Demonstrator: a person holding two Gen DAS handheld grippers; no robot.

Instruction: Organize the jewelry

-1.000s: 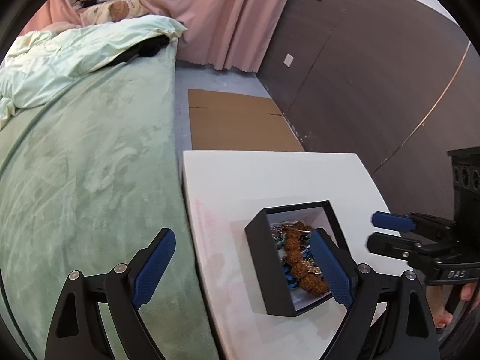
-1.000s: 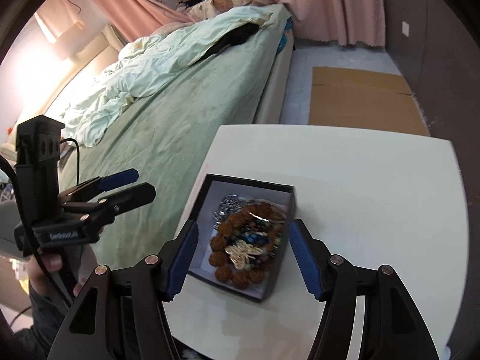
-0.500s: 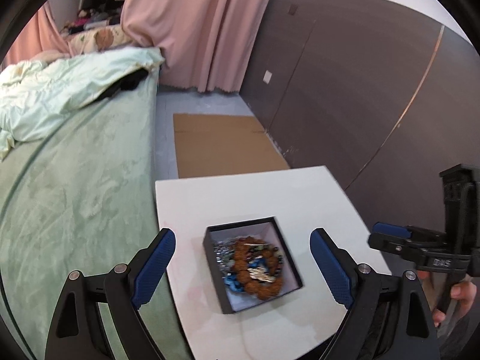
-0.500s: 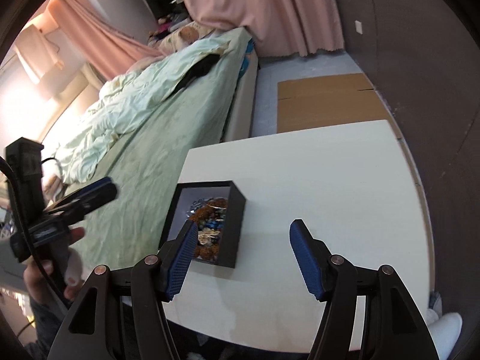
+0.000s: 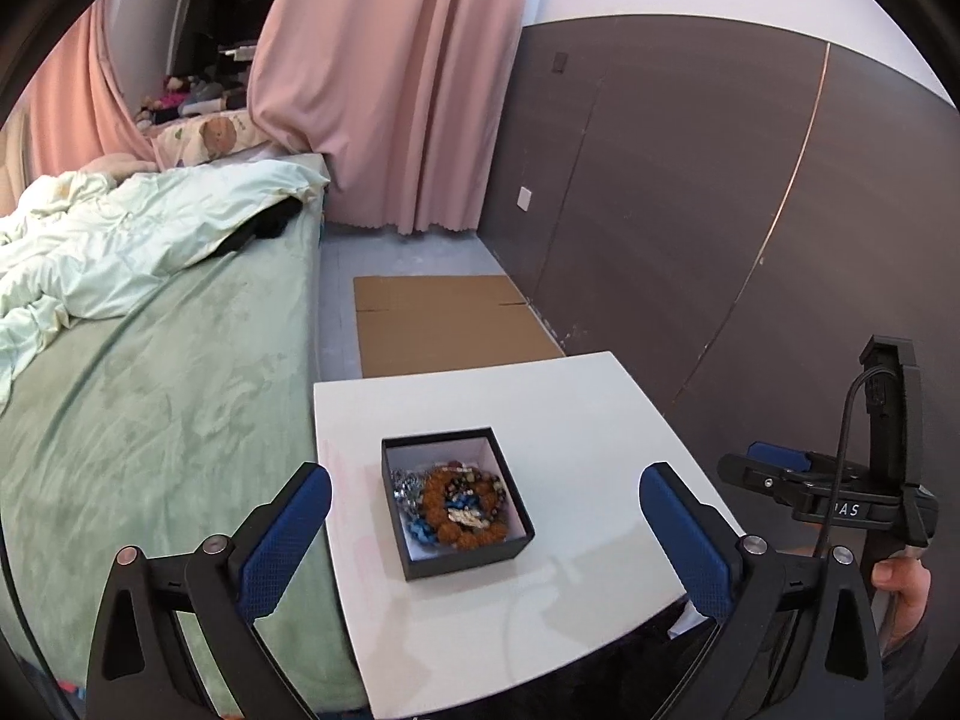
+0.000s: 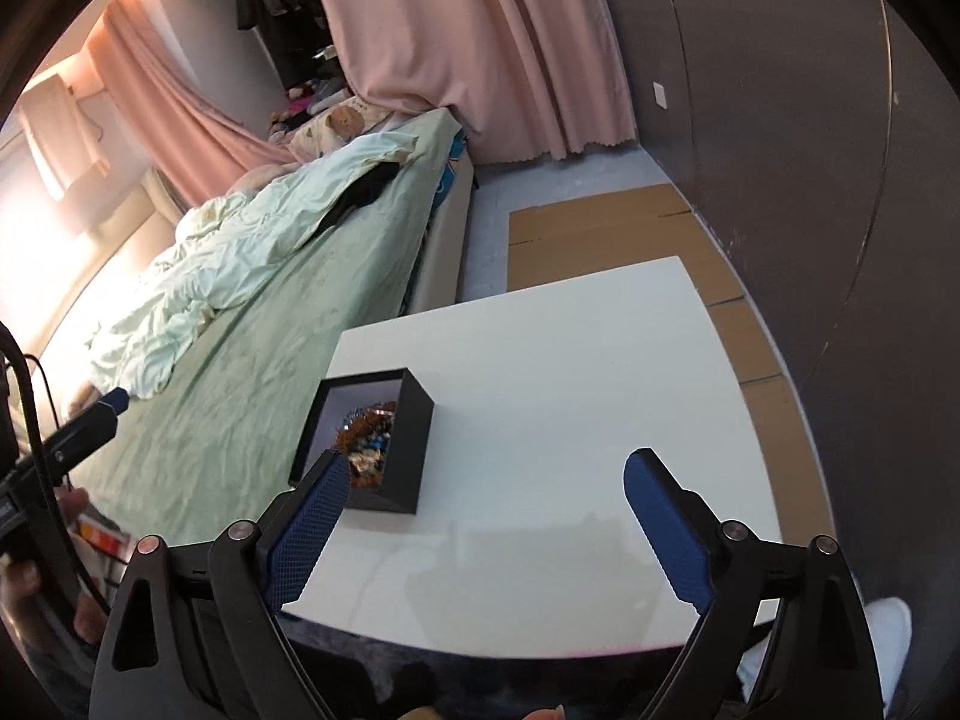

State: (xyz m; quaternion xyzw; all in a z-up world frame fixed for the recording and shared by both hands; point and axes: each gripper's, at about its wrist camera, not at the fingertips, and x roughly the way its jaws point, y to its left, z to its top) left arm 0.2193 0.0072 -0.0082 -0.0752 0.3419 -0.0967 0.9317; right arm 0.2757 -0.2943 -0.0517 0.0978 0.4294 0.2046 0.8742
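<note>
Green velvety bedding covers the bed [image 5: 150,408], the biggest thing in the room, with a pale rumpled duvet [image 5: 120,240] heaped toward its head and a dark garment poking out from under the fold. Pink curtains [image 5: 396,78] hang behind it, and a dark panelled wall [image 5: 690,210] runs along the other side. Flattened cardboard [image 5: 444,324] lies on the grey floor between bed and wall, just beyond the white table [image 5: 576,414], which stands close against the bed's edge.

On the table, toward the bed side, sits an open black box [image 5: 456,504] with a white lining — the jewelry [image 5: 459,501] lies piled inside it: a brown beaded bracelet, blue beads and some silvery chain. From the right wrist view the box's near wall [image 6: 408,450] hides much of the contents.

Both grippers are raised above the table and hold nothing. The left gripper [image 5: 480,534] has its jaws opening wide, the box seen between them but well below. The right gripper [image 6: 486,516] is also opening — only bare tabletop shows in its gap, with its left pad [image 6: 312,516] overlapping the box corner in view.
</note>
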